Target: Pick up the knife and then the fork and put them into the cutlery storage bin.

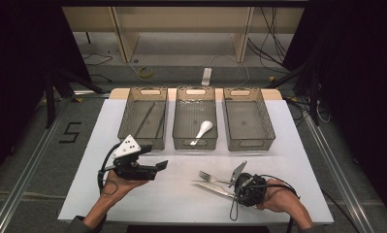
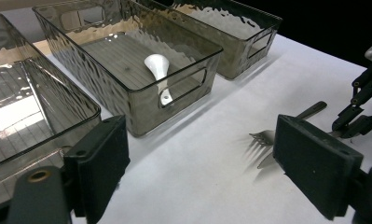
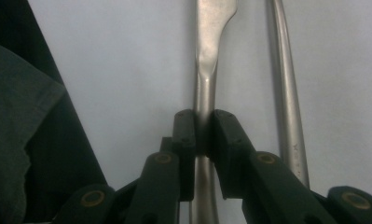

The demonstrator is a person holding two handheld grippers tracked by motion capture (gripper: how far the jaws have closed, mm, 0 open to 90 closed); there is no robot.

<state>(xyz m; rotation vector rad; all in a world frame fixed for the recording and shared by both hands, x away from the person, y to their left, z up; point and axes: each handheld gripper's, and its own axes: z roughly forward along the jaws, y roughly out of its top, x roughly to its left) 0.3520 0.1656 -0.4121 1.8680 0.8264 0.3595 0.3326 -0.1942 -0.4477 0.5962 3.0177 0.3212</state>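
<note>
The right gripper [image 3: 200,135] had closed on the knife [image 3: 207,84] handle, gripping across its long axis, with the fork [image 3: 286,93] lying parallel just beside it.

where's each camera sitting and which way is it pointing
High view: above the person's side, looking forward and down on the white table and three bins; both forearms enter from the bottom.
Left gripper view: on the left gripper, looking between its open jaws at the bins and fork.
Right gripper view: on the right gripper, looking along jaws clamped on the knife.
Shared: the white spoon in the middle bin shows in the high and left gripper views.
</note>
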